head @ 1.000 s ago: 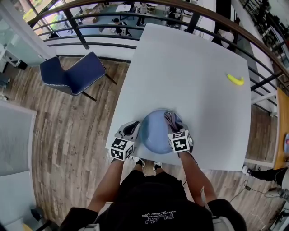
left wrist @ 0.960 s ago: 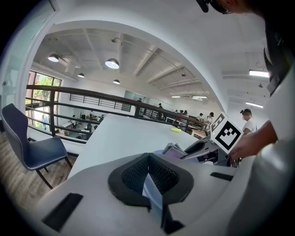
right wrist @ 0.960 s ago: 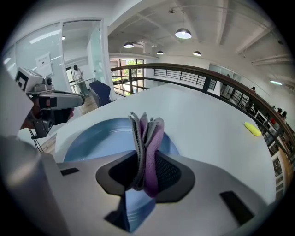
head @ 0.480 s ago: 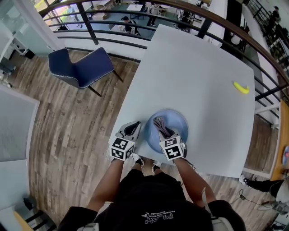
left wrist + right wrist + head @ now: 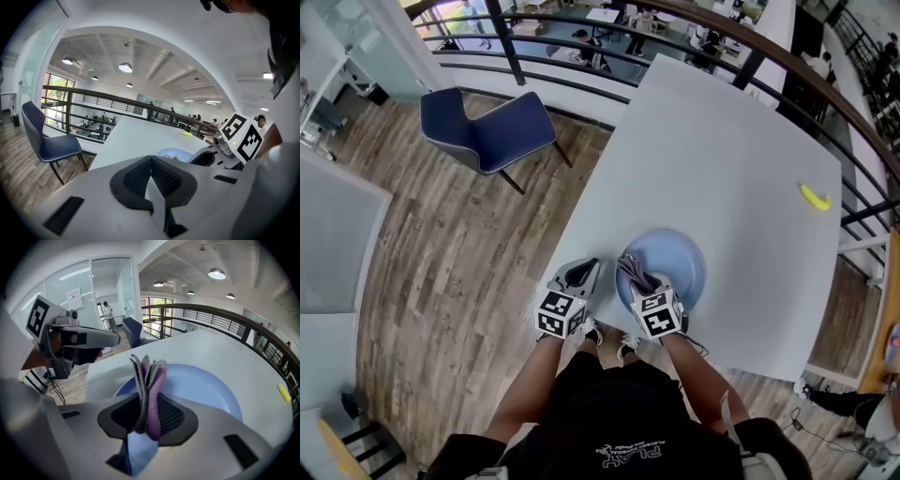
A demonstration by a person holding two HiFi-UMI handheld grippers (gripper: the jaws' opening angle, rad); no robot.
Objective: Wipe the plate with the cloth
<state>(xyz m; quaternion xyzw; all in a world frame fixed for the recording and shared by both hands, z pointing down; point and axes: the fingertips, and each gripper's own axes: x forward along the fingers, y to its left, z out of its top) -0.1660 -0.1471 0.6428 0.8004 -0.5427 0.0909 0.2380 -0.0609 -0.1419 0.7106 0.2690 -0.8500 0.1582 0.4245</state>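
My right gripper (image 5: 149,414) is clamped on the cloth (image 5: 150,378), a folded grey and purple bundle pinched upright between the two dark pads, with its folds standing up past the jaws. Just beyond it lies the plate (image 5: 206,386), pale blue and round. From the head view the cloth sits over the plate's near-left part, though I cannot tell whether it presses on the surface. The plate rests on the white counter (image 5: 722,150), close to the edge nearest me.

My left gripper (image 5: 151,174) has its jaws together with nothing between them. It sits just to the left of the plate, at the counter's near corner, apart from the plate's rim, with its nose pointing along the counter.

Farther out, a small yellow banana-shaped thing (image 5: 814,197) lies near the counter's far right edge, well apart from the plate. A blue chair (image 5: 487,131) stands on the wooden floor (image 5: 441,281) to the left of the counter, and a dark railing (image 5: 581,23) runs behind it.
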